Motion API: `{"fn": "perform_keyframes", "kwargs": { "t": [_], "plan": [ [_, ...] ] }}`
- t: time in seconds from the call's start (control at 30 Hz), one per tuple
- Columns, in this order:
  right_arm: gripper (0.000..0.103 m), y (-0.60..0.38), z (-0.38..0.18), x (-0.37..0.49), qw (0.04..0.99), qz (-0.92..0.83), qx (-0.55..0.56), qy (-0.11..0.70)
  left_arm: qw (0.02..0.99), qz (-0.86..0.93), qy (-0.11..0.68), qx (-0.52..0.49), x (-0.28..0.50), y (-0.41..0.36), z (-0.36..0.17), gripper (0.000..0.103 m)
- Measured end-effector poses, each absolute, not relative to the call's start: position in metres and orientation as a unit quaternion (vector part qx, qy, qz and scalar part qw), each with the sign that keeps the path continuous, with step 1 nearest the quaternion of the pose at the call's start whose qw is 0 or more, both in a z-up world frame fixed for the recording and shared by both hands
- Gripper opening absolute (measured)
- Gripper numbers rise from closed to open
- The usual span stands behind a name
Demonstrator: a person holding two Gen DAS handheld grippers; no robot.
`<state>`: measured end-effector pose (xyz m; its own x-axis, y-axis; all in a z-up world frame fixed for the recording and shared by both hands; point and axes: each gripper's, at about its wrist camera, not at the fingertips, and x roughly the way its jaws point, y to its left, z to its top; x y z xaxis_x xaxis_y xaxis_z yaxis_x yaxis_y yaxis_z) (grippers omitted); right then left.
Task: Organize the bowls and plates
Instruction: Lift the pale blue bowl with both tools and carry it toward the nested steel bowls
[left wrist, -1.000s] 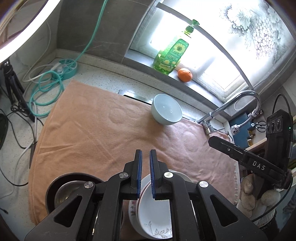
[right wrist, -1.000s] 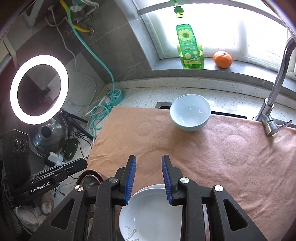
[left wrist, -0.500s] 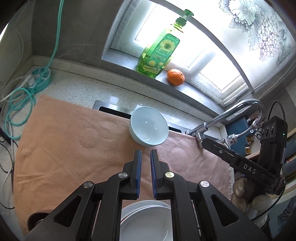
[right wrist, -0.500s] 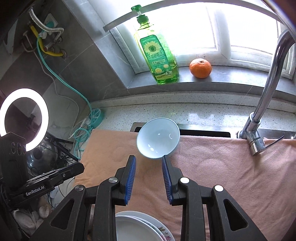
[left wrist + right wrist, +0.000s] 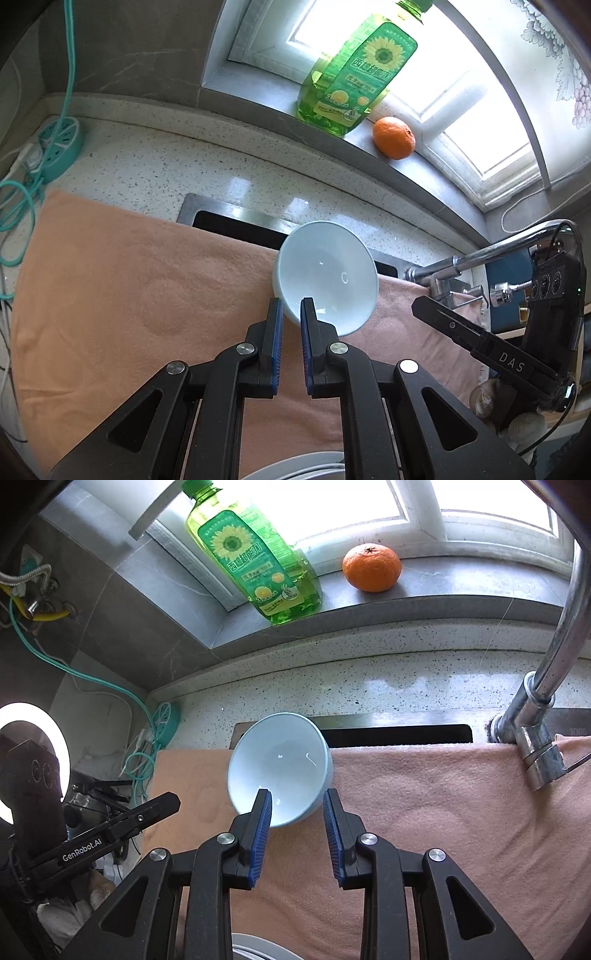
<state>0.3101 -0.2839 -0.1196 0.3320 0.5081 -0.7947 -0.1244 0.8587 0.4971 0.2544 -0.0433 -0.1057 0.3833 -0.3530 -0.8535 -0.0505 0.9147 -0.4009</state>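
A pale blue bowl (image 5: 325,273) sits upright on the orange towel (image 5: 129,295) at its far edge, by the sink slot; it also shows in the right wrist view (image 5: 280,764). My left gripper (image 5: 291,314) has its jaws narrowly apart, astride the bowl's near rim, not clamped. My right gripper (image 5: 297,801) is open, its tips on either side of the bowl's near edge. The rim of white plates (image 5: 295,469) shows at the bottom edge behind the left gripper, and in the right wrist view (image 5: 255,947).
A green dish-soap bottle (image 5: 255,550) and an orange (image 5: 371,566) stand on the windowsill. A chrome faucet (image 5: 546,686) rises at the right. A teal power strip (image 5: 59,147) with cables lies at the left. A ring light (image 5: 26,760) stands far left.
Both grippers moved forward over the towel, away from the plate stack, and have come up to the blue bowl. The left jaws opened slightly.
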Motion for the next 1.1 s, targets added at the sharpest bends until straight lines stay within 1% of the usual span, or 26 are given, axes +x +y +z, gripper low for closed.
{"fn": "perform_keyframes", "kwargs": {
  "t": [0.17,0.43,0.93,1.1],
  "plan": [
    [0.026,-0.285,-0.134,0.326,0.793,0.187,0.183,0.55,0.802,-0.086,0.563,-0.181,0.274,-0.046,-0.123,0.008],
    [0.026,-0.281,-0.153,0.343,0.786,0.18,0.184,0.562,0.8,-0.085,0.568,-0.17,0.29,-0.054,-0.134,0.008],
    [0.026,-0.279,-0.17,0.356,0.78,0.174,0.186,0.572,0.797,-0.084,0.578,-0.154,0.302,-0.061,-0.149,0.008],
    [0.02,-0.274,-0.172,0.36,0.779,0.176,0.18,0.575,0.8,-0.084,0.575,-0.149,0.304,-0.063,-0.148,0.008]
  ]
}}
